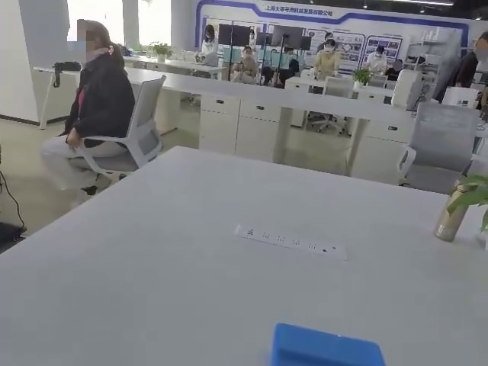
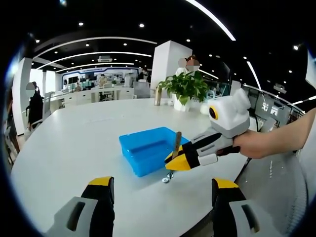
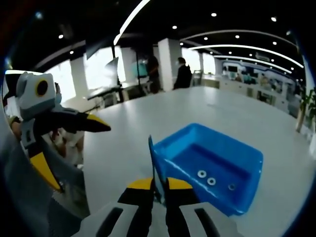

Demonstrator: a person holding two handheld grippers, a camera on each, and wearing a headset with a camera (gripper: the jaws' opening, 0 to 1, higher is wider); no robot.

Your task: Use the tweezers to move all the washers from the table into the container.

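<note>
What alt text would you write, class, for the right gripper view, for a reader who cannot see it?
The right tool, shut on tweezers, points at a blue container holding three washers on a white table. The left tool hangs open at the left.

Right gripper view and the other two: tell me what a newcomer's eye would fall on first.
The bright blue container on the white table catches the eye first, with three washers lying inside. Next is the right gripper, shut on the tweezers at the container's near corner, with a loose washer on the table close by its tip.
</note>
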